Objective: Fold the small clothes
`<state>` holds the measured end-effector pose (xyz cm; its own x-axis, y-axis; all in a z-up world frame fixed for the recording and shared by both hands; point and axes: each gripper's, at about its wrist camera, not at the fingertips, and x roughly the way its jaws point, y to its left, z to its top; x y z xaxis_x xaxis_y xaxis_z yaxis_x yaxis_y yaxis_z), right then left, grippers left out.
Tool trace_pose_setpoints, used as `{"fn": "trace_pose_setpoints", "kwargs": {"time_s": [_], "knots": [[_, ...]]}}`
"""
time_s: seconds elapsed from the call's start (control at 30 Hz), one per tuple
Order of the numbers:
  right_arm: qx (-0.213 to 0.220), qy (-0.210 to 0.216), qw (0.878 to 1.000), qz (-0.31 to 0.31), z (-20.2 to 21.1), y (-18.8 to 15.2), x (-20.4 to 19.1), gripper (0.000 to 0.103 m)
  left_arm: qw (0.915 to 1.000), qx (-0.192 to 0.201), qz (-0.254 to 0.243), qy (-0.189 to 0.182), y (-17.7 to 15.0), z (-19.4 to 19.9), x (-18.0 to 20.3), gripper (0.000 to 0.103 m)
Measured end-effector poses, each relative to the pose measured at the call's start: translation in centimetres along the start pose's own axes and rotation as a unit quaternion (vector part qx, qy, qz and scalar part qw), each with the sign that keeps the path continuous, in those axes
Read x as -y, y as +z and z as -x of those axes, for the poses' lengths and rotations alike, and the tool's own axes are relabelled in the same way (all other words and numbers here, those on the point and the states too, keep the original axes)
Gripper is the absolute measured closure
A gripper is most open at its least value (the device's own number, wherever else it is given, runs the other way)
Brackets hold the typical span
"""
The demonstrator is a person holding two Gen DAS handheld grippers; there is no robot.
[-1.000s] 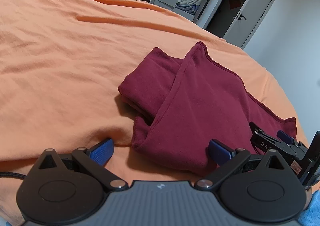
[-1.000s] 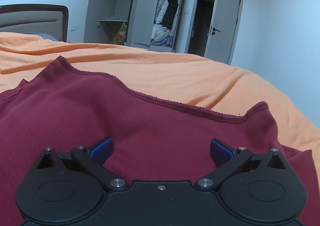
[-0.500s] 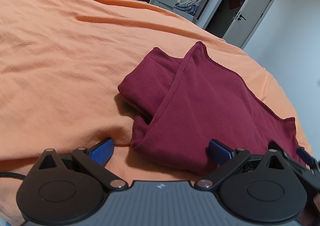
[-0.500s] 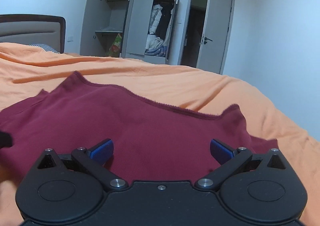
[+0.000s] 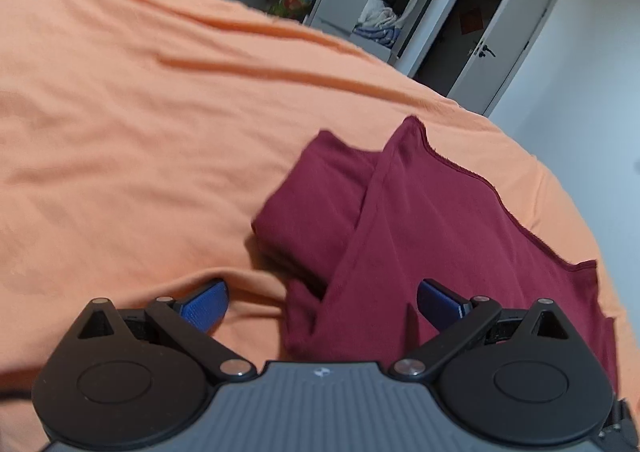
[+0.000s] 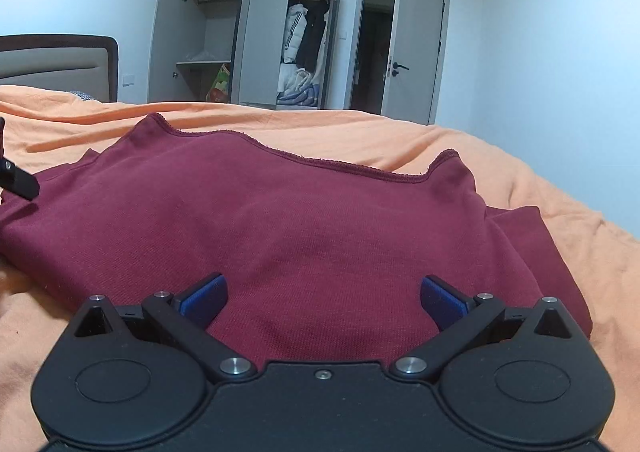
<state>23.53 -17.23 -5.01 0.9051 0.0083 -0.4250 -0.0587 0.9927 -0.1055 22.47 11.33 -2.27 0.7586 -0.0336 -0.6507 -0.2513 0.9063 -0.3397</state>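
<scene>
I have both claws spread wide and empty: the left gripper (image 5: pixel 320 302) over the garment's near left corner, the right gripper (image 6: pixel 322 298) above its near middle. The maroon garment (image 5: pixel 420 236) lies part-folded near the bed's right edge. I judge it soft, light and limp, so I'd pinch a stitched hem (image 6: pixel 340 163) or corner. The orange sheet (image 5: pixel 140 131) is wrinkled and yielding. An open wardrobe (image 6: pixel 256 35) and door (image 6: pixel 416 47) stand beyond.

One maroon garment (image 5: pixel 432 236), one orange bedsheet (image 5: pixel 140 123), two grippers, one wardrobe (image 6: pixel 256 31)
</scene>
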Motion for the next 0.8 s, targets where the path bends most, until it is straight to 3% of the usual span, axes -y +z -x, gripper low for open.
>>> {"fn": "trace_pose_setpoints", "kwargs": {"time_s": [0.17,0.3,0.43,0.57,0.67,0.8], "knots": [[0.007,-0.001,1.0,0.0,0.2,-0.4,0.0,0.0,0.9989,0.013,-0.027,0.035,0.6,-0.2,0.4,0.0],[0.01,-0.001,1.0,-0.002,0.3,-0.5,-0.1,0.0,0.9924,0.061,-0.068,0.082,0.9,0.9,1.3,0.0],[0.013,-0.002,1.0,-0.001,0.4,-0.6,-0.2,0.0,0.9953,0.032,-0.076,0.052,2.3,-0.6,0.3,0.0],[0.02,-0.001,1.0,-0.003,0.5,-0.9,-0.2,0.0,0.9971,-0.034,-0.058,-0.036,3.4,-4.0,-1.8,0.0],[0.026,-0.001,1.0,-0.004,0.5,-1.0,-0.2,0.0,0.997,-0.028,-0.031,-0.065,3.4,-4.4,-3.1,0.0],[0.032,0.0,0.999,-0.005,0.5,-1.2,-0.1,0.0,0.9961,-0.025,-0.043,-0.072,2.9,-4.0,-3.2,0.0]]}}
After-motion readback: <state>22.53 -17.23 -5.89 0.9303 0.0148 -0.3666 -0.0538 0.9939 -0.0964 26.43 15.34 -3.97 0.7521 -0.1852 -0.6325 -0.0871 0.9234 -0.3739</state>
